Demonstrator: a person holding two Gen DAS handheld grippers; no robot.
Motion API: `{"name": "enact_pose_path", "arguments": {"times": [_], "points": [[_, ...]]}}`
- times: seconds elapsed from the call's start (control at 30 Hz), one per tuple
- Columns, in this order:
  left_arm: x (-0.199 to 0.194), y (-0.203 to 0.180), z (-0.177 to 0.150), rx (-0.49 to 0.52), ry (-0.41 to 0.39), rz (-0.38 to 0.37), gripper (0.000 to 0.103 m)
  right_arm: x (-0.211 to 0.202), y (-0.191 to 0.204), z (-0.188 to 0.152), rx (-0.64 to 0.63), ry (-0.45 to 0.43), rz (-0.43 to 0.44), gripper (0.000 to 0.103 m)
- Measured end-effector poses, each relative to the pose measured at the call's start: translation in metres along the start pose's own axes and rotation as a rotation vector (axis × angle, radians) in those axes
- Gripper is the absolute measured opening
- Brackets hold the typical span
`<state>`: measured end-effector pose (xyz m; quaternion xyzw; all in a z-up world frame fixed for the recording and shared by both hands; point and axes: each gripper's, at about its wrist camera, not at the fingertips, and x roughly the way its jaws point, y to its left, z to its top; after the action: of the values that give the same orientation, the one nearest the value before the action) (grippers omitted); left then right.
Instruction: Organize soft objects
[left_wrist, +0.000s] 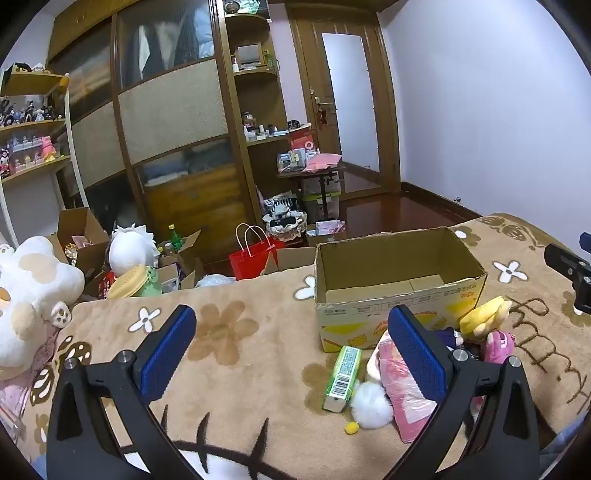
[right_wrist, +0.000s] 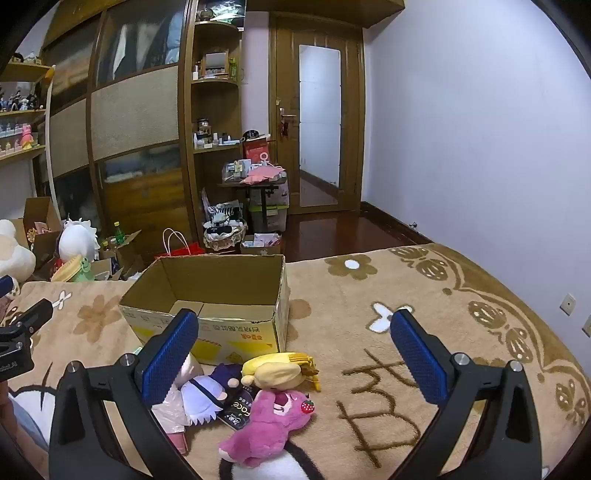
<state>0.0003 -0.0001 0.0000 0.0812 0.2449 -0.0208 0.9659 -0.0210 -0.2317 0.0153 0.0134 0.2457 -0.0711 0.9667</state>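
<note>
Both grippers, left and right, jaws apart; green carton only in left view.

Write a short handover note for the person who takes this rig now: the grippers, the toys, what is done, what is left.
Left gripper: open, empty, above the blanket.
Right gripper: open, empty, over the toy pile.
Cardboard box: open on the bed, nothing visible inside.
In front of it: pink plush, yellow plush, white pompom, green packet.
Done: nothing boxed yet.
Left: likely put the soft toys into the box.
</note>
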Motion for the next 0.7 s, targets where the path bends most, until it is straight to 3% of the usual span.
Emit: {"name": "enact_pose_path", "arguments": {"times": [0.7], "points": [[-0.0006, -0.001, 0.0, 0.002, -0.006, 0.002, 0.103, 0.0015, -0.0007, 0.0, 0.004, 0.003, 0.003, 0.103]]}}
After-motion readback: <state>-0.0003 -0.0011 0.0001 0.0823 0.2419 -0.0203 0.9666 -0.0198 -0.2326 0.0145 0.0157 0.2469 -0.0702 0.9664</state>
